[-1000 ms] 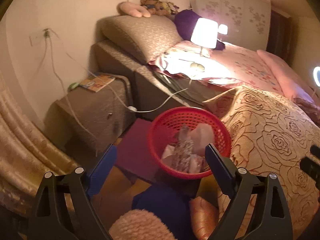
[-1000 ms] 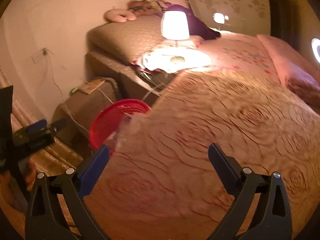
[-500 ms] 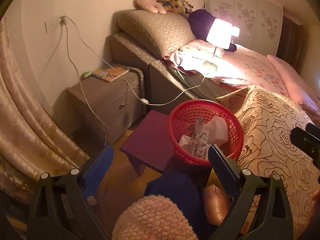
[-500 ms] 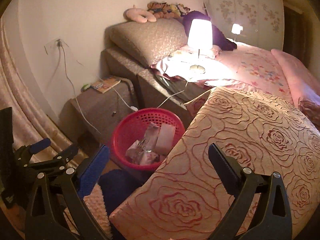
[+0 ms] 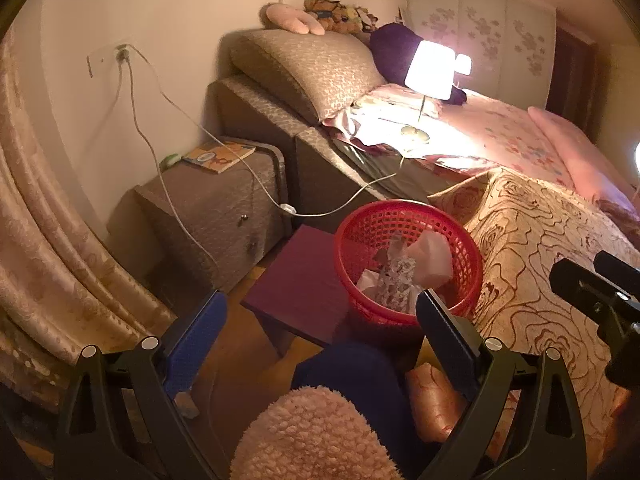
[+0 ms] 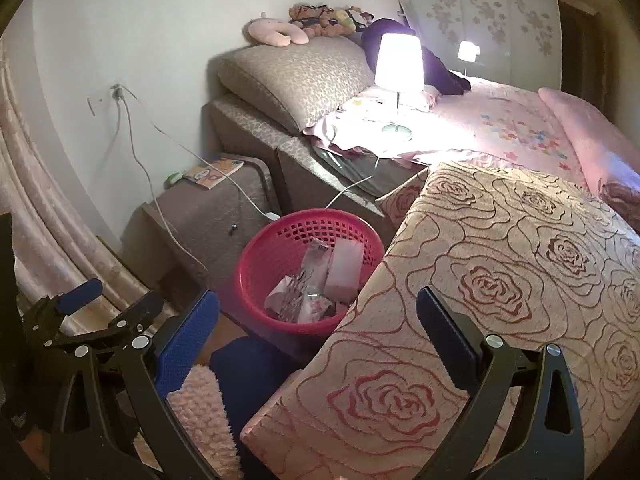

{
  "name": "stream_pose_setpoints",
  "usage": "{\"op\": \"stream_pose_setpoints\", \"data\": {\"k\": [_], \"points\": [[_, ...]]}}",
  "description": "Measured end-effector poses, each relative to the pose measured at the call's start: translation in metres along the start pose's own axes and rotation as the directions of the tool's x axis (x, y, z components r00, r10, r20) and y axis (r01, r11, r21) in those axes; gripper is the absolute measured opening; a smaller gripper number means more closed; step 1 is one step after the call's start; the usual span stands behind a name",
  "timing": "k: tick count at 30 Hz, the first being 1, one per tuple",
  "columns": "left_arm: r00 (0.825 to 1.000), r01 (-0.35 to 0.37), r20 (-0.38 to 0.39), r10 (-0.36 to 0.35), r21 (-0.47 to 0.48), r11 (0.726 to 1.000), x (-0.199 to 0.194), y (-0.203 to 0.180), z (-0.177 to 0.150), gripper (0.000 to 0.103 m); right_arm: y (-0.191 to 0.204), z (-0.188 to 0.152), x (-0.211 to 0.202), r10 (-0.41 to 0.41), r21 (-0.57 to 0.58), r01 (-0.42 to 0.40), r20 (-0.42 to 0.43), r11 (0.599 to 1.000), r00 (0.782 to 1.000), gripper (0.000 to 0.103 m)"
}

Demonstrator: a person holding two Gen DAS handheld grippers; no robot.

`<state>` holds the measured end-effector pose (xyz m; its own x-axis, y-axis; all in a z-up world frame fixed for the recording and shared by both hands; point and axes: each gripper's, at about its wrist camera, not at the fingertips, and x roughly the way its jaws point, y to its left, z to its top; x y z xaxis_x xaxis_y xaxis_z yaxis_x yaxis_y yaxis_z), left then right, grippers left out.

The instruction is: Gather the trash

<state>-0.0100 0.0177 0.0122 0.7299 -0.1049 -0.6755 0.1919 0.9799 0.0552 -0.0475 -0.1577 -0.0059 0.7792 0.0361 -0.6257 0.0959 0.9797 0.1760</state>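
Bedside scene, read left to right and compared with one second earlier. A patterned curtain [image 5: 48,248] now fills the left edge of the left wrist view, where earlier only a strip of it showed; the wall socket [image 5: 121,53] and its white cable [image 5: 256,184] have shifted toward the centre. The nightstand [image 5: 216,208] carries a booklet [image 5: 219,156]. Beside it a purple stool [image 5: 304,280] bears the red basket [image 5: 408,264], which holds the collected trash [image 5: 404,276]: crumpled wrappers and pale paper, lying in much the same heap as before. The left tool [image 5: 320,320] stands with its jaws wide apart and nothing between them, low over a fluffy pink slipper [image 5: 312,436] and a dark blue trouser leg [image 5: 352,372]. In the right wrist view, blurred a second ago and now sharp, the basket [image 6: 308,276] sits fully in sight rather than half hidden behind the rose-patterned bedspread [image 6: 500,280]. The right tool [image 6: 318,330] is likewise spread open and empty, above the bedspread's corner. A lit lamp [image 6: 398,64] stands on the bed [image 6: 520,128] farther right.
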Motion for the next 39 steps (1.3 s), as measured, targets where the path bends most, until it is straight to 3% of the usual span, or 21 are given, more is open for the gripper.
{"op": "stream_pose_setpoints", "data": {"k": [39], "points": [[0.999,0.003,-0.041,-0.002,0.019,1.000,0.007,-0.012,-0.008,0.092,-0.002,-0.009,-0.001,-0.004,0.016,0.004,-0.018,1.000,1.000,0.096]]}}
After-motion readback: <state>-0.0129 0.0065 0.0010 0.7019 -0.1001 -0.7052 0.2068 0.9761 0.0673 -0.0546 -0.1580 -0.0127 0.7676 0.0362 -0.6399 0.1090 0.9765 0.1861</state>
